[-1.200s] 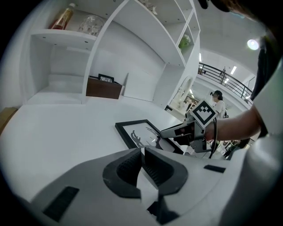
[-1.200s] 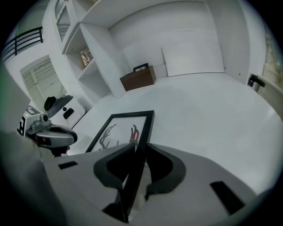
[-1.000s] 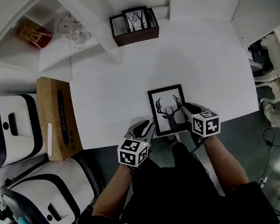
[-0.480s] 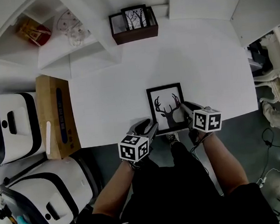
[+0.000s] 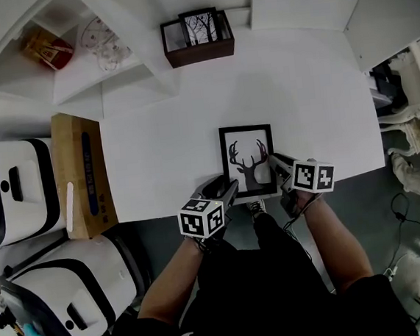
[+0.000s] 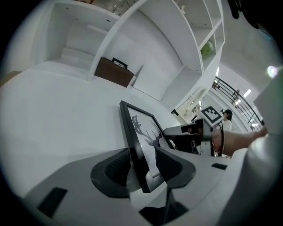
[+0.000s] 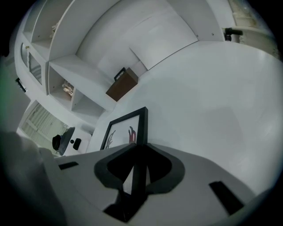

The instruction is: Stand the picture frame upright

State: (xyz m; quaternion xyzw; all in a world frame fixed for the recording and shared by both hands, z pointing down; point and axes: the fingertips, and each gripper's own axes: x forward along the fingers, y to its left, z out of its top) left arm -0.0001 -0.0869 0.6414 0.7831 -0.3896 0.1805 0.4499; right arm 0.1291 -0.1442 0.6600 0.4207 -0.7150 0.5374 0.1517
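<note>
**A:** Nearest us first: what do we have hold of?

**B:** Our right gripper (image 5: 279, 166) is pinched on the right rail of the picture frame (image 5: 248, 160), close to its near corner. Our left gripper (image 5: 227, 188) straddles the near left corner. Its jaws have just been opening and now stand wide, with a gap on each side of the rail (so only the right one holds).

**A:** And where is the frame?

**B:** At the near edge of the white table (image 5: 156, 146), directly between our two grippers. The deer print faces us and the long axis runs near to far. We judge the right hand is the one placed to tip it up.

**A:** What do the views disagree on?

**B:** The head view gives the layout, but we cannot tell tilt from it. The left gripper view shows the clearance at the pads. The right gripper view shows the rail gripped. Farthest off, a brown box (image 5: 198, 45) holding another print sits at the table's far edge.
</note>
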